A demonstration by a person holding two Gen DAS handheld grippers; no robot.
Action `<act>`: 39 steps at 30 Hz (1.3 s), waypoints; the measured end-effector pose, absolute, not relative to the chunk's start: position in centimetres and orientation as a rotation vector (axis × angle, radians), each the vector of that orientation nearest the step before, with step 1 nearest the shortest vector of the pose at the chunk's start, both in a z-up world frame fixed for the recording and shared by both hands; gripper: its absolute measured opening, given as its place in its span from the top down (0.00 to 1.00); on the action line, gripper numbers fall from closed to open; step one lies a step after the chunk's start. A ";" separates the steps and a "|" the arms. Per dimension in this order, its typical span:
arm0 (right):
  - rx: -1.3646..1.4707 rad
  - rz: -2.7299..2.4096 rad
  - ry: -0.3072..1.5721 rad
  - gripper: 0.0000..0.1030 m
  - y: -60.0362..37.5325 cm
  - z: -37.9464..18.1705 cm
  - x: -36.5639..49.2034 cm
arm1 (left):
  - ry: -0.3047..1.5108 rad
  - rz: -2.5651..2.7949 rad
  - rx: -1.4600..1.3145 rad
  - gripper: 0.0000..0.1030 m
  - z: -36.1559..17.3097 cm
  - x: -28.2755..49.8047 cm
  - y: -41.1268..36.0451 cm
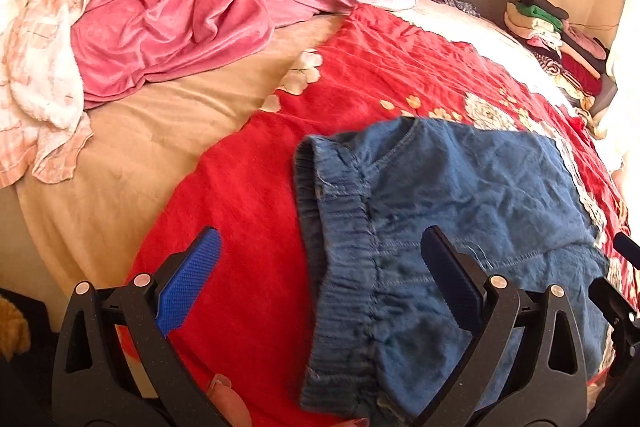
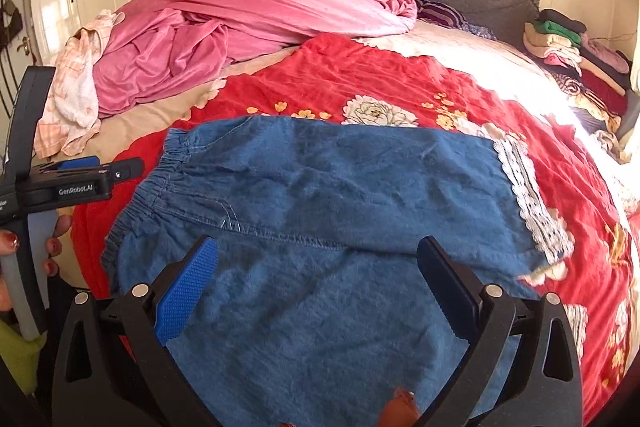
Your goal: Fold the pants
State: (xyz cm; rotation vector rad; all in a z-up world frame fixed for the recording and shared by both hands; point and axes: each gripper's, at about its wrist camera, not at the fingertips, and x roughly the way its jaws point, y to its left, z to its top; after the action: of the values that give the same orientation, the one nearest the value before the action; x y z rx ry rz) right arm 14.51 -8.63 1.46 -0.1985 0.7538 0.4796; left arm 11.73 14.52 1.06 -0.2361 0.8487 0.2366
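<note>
Both the left gripper (image 1: 320,267) and the right gripper (image 2: 318,269) hovered with fingers spread wide and nothing between them, over the one pair of pants (image 2: 320,187), which lay flat on the red blanket (image 2: 380,83) on the bed.
</note>
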 end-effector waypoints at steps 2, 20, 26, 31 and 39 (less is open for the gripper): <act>-0.211 0.522 0.781 0.04 -7.7 1.4 16.5 | 0.869 0.244 -0.263 0.09 0.7 13.5 16.3; -0.482 0.689 0.856 0.04 1.1 -1.9 31.8 | 0.903 0.008 -0.268 0.68 -3.3 20.3 17.5; -0.584 0.785 0.852 0.04 2.9 -2.7 33.7 | 0.803 -0.062 -0.212 0.73 -0.4 18.1 16.4; -0.680 0.856 0.814 0.31 4.7 -3.8 32.9 | 0.777 -0.077 -0.150 0.73 0.6 17.1 15.1; -0.533 0.904 0.786 0.89 2.2 -2.7 29.6 | 0.774 -0.055 -0.084 0.73 0.7 16.6 14.9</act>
State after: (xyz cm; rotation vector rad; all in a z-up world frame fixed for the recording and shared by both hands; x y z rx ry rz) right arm 29.63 2.22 -2.72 -0.5325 0.7856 0.9036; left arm 16.64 14.85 0.68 -0.0842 0.7736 -0.0549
